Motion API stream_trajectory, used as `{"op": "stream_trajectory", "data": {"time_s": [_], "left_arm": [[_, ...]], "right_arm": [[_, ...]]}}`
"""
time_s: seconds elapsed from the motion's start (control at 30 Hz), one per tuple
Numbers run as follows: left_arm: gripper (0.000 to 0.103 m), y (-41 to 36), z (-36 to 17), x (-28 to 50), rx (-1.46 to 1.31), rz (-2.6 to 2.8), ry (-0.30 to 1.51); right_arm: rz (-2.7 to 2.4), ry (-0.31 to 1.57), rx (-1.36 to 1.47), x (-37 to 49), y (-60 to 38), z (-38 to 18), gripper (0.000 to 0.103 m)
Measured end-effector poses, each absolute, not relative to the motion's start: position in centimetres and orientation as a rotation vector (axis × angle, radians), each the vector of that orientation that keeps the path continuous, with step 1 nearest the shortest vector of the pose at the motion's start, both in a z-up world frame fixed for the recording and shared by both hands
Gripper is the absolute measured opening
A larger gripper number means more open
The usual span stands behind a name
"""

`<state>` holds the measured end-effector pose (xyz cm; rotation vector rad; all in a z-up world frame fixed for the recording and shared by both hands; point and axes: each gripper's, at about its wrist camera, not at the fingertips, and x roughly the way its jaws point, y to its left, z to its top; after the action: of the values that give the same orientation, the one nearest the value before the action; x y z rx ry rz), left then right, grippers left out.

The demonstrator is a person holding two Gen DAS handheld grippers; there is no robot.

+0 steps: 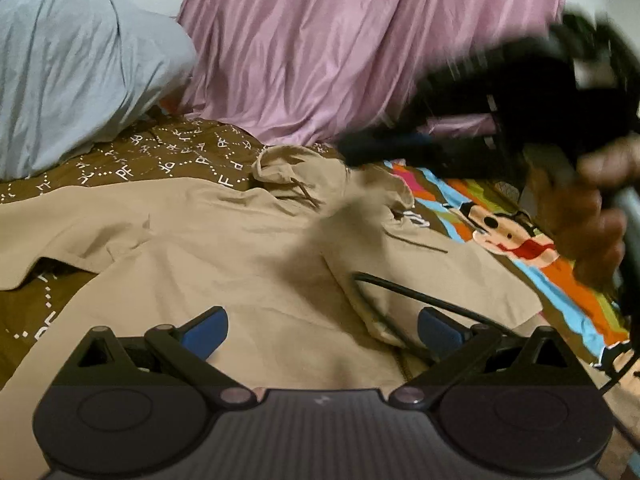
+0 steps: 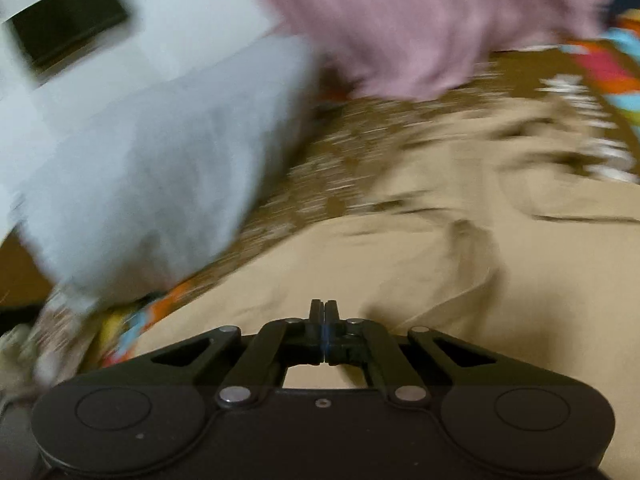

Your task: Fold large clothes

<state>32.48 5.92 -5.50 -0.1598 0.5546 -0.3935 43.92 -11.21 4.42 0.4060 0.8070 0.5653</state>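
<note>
A large beige hooded garment [image 1: 224, 240] lies spread on a brown patterned bedsheet [image 1: 168, 152], its hood and drawstrings [image 1: 296, 192] at the far side. My left gripper [image 1: 322, 330] is open and empty, low over the garment's middle. The right gripper [image 1: 500, 92] shows blurred at the upper right in the left wrist view, held by a hand [image 1: 592, 216] above the garment's right side. In the right wrist view the right gripper [image 2: 324, 312] has its jaws together with nothing visible between them, above the beige garment [image 2: 400, 264]. That view is motion-blurred.
A pink sheet [image 1: 340, 40] and a light blue pillow [image 1: 72, 72] lie at the far side of the bed. A colourful cartoon print [image 1: 512, 236] covers the bed at right. A black cable [image 1: 420, 300] runs across the garment's right part.
</note>
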Motion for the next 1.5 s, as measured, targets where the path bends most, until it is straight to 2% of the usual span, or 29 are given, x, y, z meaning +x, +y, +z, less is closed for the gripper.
{"op": "stream_trajectory", "data": {"time_s": [0.07,0.13,0.2,0.23,0.27,0.43,0.5,0.57,0.73,0.9,1.13,1.33,1.5], "left_arm": [[0.103,5.9,-5.9,33.0,-0.153,-0.381,0.565],[0.102,6.0,-6.4,33.4,-0.144,-0.349,0.584],[0.103,6.2,-6.7,34.0,-0.149,-0.311,0.611],[0.103,6.3,-6.9,34.2,-0.154,-0.282,0.629],[0.103,6.5,-7.1,34.6,-0.158,-0.251,0.646],[0.103,7.0,-8.3,35.7,-0.165,-0.179,0.715],[0.103,6.8,-8.7,36.0,-0.142,-0.168,0.742],[0.103,6.2,-8.9,36.0,-0.098,-0.158,0.761],[0.103,4.8,-9.0,35.3,0.005,-0.158,0.771],[0.103,6.4,-7.0,34.0,-0.061,-0.21,0.825],[0.103,10.4,-2.4,27.0,-0.107,-0.192,0.82],[0.102,14.3,0.1,20.2,-0.154,-0.704,0.949],[0.103,15.3,2.9,15.5,-0.127,-0.95,0.93]], "right_arm": [[0.629,0.813,0.366,44.3,-9.1,5.2,0.026],[0.633,0.789,0.33,43.8,-8.6,5.8,0.032],[0.565,0.778,0.319,43.7,-10.2,5.6,0.044],[0.5,0.766,0.31,43.1,-11.7,5.2,0.058],[0.427,0.752,0.286,42.5,-13.4,4.7,0.065],[0.011,0.758,0.021,40.2,-21.1,-0.6,0.066],[-0.097,0.787,-0.01,39.9,-23.8,-2.9,0.062],[-0.136,0.788,-0.055,39.6,-24.7,-4.7,0.053],[-0.138,0.767,-0.082,39.1,-24.0,-7.4,0.052],[-0.096,0.738,0.014,37.4,-25.5,-5.0,0.061],[0.012,0.631,0.064,30.3,-24.7,1.0,0.084],[0.076,0.537,-0.052,24.1,-24.9,5.6,0.099],[0.116,0.512,-0.038,21.8,-24.7,6.8,0.101]]}}
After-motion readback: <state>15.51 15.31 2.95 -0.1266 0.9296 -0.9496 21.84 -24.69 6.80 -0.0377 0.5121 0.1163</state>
